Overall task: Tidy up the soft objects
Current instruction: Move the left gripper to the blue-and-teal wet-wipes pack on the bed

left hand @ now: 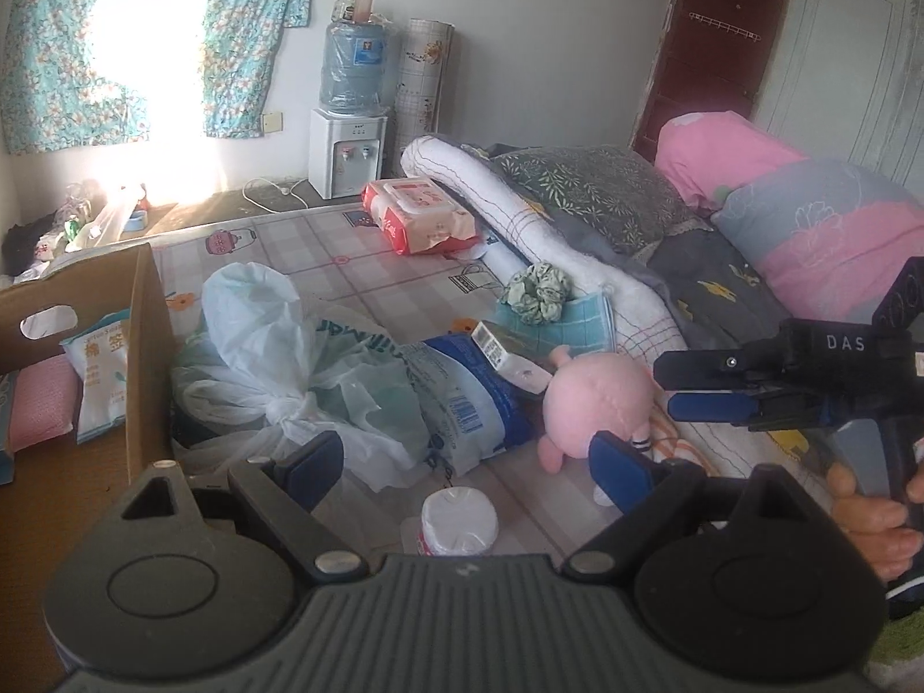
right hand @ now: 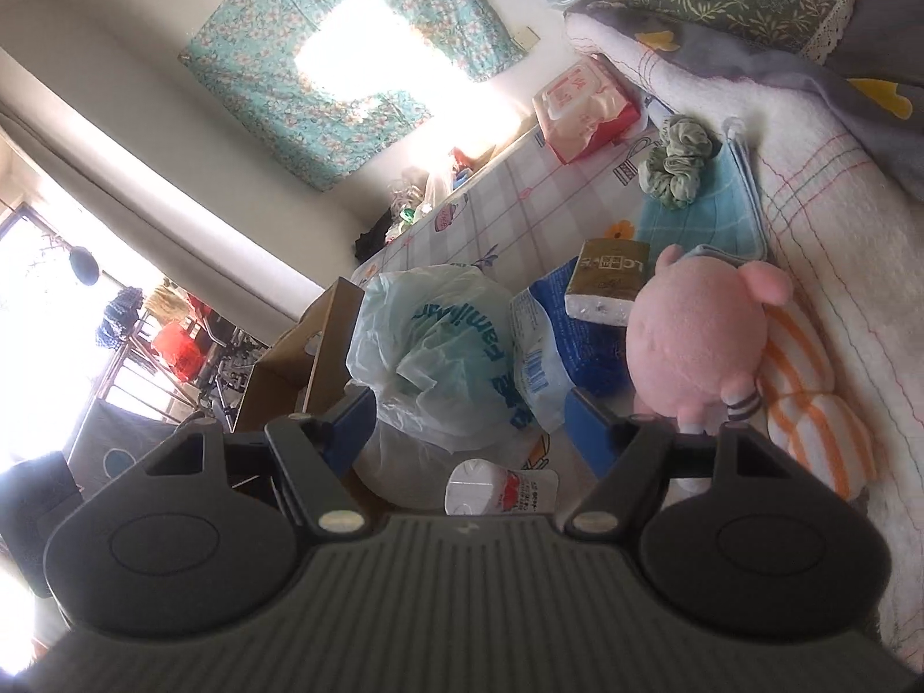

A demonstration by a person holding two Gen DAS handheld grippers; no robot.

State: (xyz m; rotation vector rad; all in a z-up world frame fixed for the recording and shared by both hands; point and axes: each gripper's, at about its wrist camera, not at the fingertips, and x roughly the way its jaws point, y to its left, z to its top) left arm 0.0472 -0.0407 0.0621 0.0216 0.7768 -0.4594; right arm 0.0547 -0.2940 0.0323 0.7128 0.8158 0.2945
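In the left wrist view, the left gripper [left hand: 468,462] is held with jaws apart and empty over a knotted plastic bag [left hand: 277,358] beside a pink plush pig [left hand: 595,398], while in the right wrist view the right gripper [right hand: 470,424] is likewise spread and empty above them.

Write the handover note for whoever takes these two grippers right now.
Left gripper: open, empty.
Right gripper: open, empty, near the pink plush pig.
On the bed mat: pig, knotted white plastic bag, blue-and-white soft pack, green fabric scrunchie, red-and-white wipes pack.
Done: brown cardboard box already holds a pink cloth and a small white packet.
Left: box the rest.
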